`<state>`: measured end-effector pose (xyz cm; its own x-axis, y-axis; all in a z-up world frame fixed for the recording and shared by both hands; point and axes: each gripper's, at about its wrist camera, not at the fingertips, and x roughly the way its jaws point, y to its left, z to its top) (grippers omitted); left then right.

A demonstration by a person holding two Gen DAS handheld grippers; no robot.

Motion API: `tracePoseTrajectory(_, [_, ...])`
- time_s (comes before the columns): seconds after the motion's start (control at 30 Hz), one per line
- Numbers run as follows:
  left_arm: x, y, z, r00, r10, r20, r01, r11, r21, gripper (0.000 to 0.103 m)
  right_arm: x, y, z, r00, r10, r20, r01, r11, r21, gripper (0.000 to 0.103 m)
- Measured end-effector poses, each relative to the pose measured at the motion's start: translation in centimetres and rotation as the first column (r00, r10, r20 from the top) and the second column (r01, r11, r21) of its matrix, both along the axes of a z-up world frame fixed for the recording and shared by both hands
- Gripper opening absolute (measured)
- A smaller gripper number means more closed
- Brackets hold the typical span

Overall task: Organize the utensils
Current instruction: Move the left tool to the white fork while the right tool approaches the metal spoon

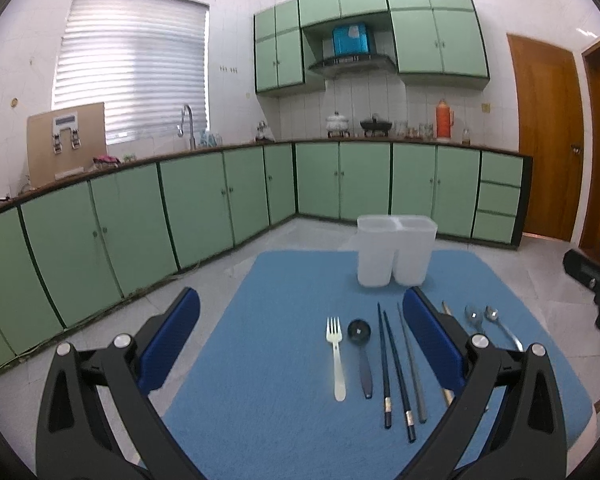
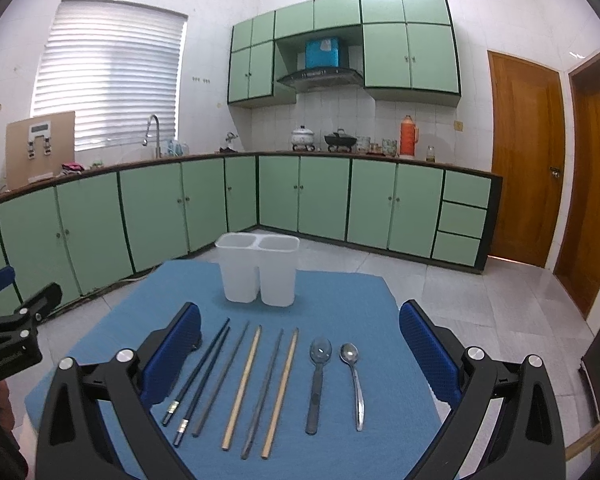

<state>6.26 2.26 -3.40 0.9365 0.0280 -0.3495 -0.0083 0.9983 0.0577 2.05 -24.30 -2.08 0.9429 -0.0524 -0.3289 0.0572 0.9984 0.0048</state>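
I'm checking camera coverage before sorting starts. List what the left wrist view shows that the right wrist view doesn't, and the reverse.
Only the left wrist view shows the white fork and the black ladle.

Only the right wrist view shows the two tan chopsticks in full, along with the second grey chopstick.

Both show the holder, the blue mat, the black chopsticks, a grey chopstick and two spoons. Both hand-held grippers are open and empty.

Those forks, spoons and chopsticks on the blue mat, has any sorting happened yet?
Nothing looks done: the white holder shows nothing sticking out. Nothing is in hand; the left gripper and right gripper are open. Left to sort: the fork, black spoon, chopsticks and two spoons.
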Motion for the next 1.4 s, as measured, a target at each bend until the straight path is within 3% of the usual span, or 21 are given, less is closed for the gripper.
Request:
tracePoseTrajectory(0.17, [3.4,0.7,-1.7,0.994,-0.003,-0.107,0.002,1.000,-0.007,0.098,2.0,-1.3,-1.1,0.998,-0.018,-0.052,0.018,1.000,0.008,0.097])
tracePoseTrajectory(0.43, [10.1,0.7,-5.0,0.962,-0.005,-0.273,0.000,1.000,-0.021,0.098,7.1,-3.9,-3.4,0.986,-0.042,-0.159,0.045,0.999,0.017,0.089])
tracePoseTrajectory(0.6, [14.5,0.2,-6.9,0.933,-0.005,-0.361,-0.001,1.000,-0.015,0.097,11.4,-6.0,-5.6,0.963,-0.043,-0.266,0.051,0.998,0.025,0.075])
tracePoseTrajectory(0.67, [16.4,0.0,-7.7,0.918,-0.001,-0.396,-0.002,1.000,-0.008,0.094,13.1,-6.9,-6.6,0.949,-0.028,-0.314,0.043,0.998,0.041,0.067])
tracePoseTrajectory(0.73, [18.2,-0.1,-8.5,0.902,0.003,-0.432,-0.006,1.000,-0.006,0.082,14.8,-7.7,-7.9,0.928,-0.011,-0.371,0.034,0.998,0.057,0.059])
tracePoseTrajectory(0.83, [19.9,0.0,-9.6,0.874,-0.001,-0.486,-0.010,1.000,-0.019,0.078,17.0,-8.5,-10.0,0.897,0.021,-0.441,0.016,0.997,0.080,0.053])
tracePoseTrajectory(1.0, [22.1,0.0,-11.3,0.849,0.013,-0.529,-0.019,1.000,-0.006,0.078,18.8,-9.1,-12.1,0.858,0.060,-0.510,-0.006,0.994,0.107,0.048])
tracePoseTrajectory(1.4, [23.5,-0.6,-13.0,0.826,0.007,-0.564,-0.004,1.000,0.006,0.078,22.2,-8.4,-14.8,0.793,0.069,-0.605,-0.033,0.997,0.071,0.038])
